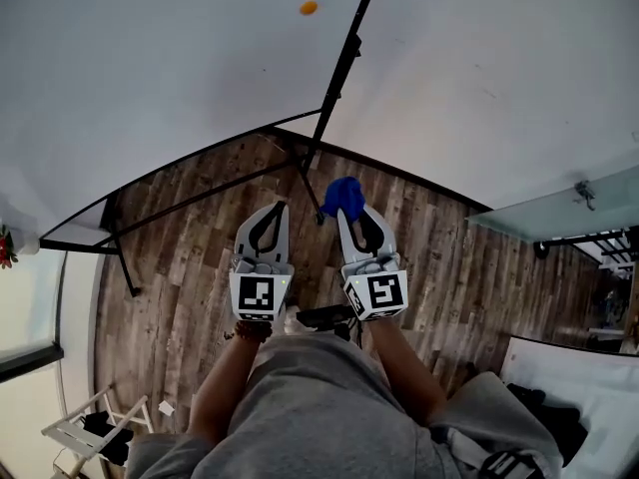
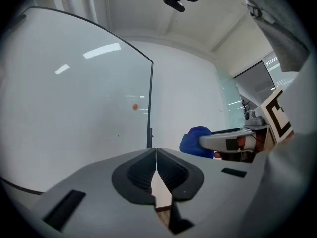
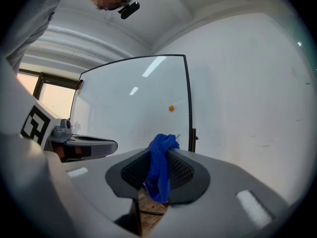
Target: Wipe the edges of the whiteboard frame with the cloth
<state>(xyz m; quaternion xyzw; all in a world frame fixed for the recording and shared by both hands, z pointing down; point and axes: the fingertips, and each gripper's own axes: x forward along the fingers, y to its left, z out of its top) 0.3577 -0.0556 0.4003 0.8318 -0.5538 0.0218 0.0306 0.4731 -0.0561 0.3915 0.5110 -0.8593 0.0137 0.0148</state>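
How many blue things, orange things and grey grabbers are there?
Blue crumpled cloth: 1
Small orange round dot: 1
Grey two-jaw grippers, left gripper and right gripper: 2
Total: 4

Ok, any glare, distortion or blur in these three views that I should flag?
Head view: heavy fisheye, so the whiteboard frame leans and its lower edge bows into an arc; the light is even and the floor is sharp. Left gripper view: ceiling-light reflections streak the whiteboard, and the corners are dark. Right gripper view: similar streaks on the whiteboard; the cloth between the jaws is crisp.
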